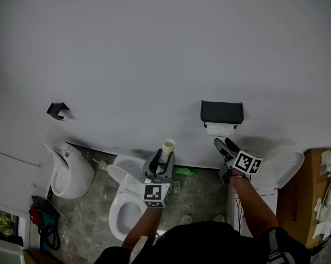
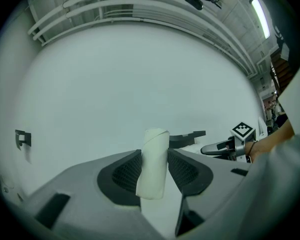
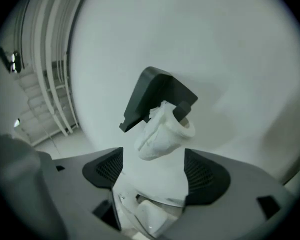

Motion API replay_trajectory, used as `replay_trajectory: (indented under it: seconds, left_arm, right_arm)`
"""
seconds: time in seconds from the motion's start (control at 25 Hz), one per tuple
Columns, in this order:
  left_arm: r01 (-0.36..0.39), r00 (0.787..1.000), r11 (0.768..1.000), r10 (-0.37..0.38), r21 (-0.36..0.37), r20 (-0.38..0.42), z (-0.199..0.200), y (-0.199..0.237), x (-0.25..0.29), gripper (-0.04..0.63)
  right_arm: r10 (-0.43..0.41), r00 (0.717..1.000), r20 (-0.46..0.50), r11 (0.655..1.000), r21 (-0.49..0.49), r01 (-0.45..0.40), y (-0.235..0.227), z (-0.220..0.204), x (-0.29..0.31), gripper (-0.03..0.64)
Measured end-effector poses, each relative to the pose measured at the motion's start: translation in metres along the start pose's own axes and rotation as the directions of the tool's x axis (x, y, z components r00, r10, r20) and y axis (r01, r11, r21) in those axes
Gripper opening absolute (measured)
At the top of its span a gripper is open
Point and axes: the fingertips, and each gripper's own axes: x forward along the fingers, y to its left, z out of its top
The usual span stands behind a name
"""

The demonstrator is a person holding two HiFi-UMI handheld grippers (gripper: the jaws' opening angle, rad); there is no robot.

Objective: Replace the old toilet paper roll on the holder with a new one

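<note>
Left gripper [image 1: 161, 164] clenches its fingers mid-length on an upright cream tube [image 2: 154, 159], likely light and crushable. Right gripper [image 3: 152, 171], fingers released, faces the soft, squashed toilet paper roll [image 3: 164, 131] on the black wall holder [image 3: 154, 91]; it is best gripped gently across its sides.

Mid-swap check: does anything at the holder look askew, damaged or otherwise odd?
Yes. The toilet paper roll on the black wall holder looks squashed out of round, with crumpled, ragged paper bunched at one end instead of a clean edge. The right gripper is open just short of it, not touching.
</note>
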Motion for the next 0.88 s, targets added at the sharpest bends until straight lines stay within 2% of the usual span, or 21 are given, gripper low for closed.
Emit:
replay_trajectory:
  seconds: [0.16, 0.28, 0.36, 0.48, 0.6, 0.68, 0.76, 0.88]
  left_arm:
    - [0.033, 0.999, 0.999, -0.033, -0.005, 0.007, 0.001, -0.011, 0.004, 0.161]
    - [0.048, 0.999, 0.999, -0.048, -0.014, 0.005, -0.002, -0.016, 0.009, 0.161]
    - [0.062, 0.998, 0.998, -0.062, -0.018, 0.004, -0.002, -0.021, 0.012, 0.161]
    - [0.087, 0.996, 0.996, -0.087, -0.018, 0.004, 0.001, -0.031, 0.016, 0.161]
    - [0.089, 0.996, 0.996, -0.089, -0.014, -0.018, -0.002, -0.036, 0.021, 0.161]
    - [0.087, 0.996, 0.996, -0.088, -0.014, -0.018, -0.002, -0.037, 0.022, 0.161]
    - [0.096, 0.995, 0.995, -0.096, -0.018, -0.012, 0.0, -0.04, 0.024, 0.161]
    - [0.109, 0.994, 0.994, -0.109, -0.024, -0.007, 0.002, -0.045, 0.025, 0.161]
  right_arm:
    - [-0.055, 0.998, -0.02, 0.973, -0.225, 0.049, 0.01, 0.004, -0.025, 0.341]
    - [-0.085, 0.996, 0.008, 0.927, -0.367, 0.082, 0.022, 0.013, -0.044, 0.339]
    - [-0.118, 0.992, 0.037, 0.865, -0.487, 0.121, 0.031, 0.021, -0.055, 0.339]
    - [-0.167, 0.981, 0.096, 0.745, -0.64, 0.189, 0.044, 0.033, -0.071, 0.338]
    - [-0.178, 0.976, 0.121, 0.66, -0.722, 0.21, 0.056, 0.04, -0.082, 0.337]
    - [-0.176, 0.975, 0.138, 0.612, -0.76, 0.218, 0.066, 0.043, -0.088, 0.306]
    - [-0.168, 0.971, 0.168, 0.586, -0.776, 0.235, 0.074, 0.049, -0.093, 0.237]
    - [-0.146, 0.962, 0.229, 0.575, -0.772, 0.271, 0.085, 0.058, -0.101, 0.156]
